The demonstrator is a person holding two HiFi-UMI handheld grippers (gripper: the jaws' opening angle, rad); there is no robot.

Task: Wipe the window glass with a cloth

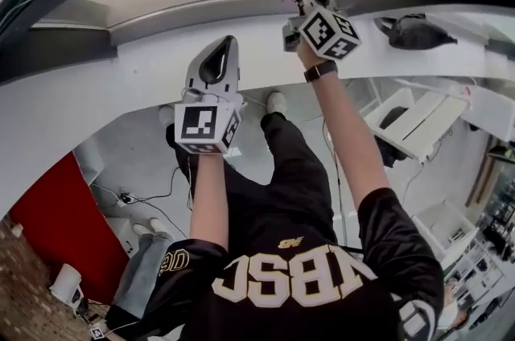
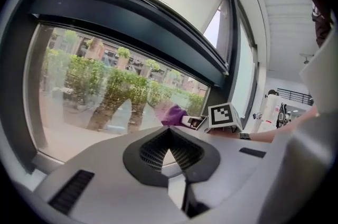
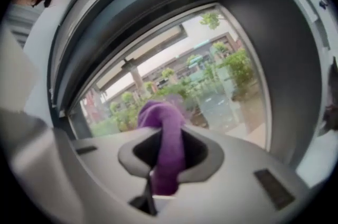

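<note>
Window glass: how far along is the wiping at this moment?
Done: the purple cloth is clamped in the right tool. In hand: it is held up at the window glass; contact unclear. Remaining: the wiping itself, no wiped patch shows. Left tool shut, empty.

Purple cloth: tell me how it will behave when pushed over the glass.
The purple cloth is probably floppy: it folds over and droops where the right gripper pinches it. It looks light, a small bunched wad. Pushed on the window glass, it would likely squash flat rather than stay stiff.
</note>
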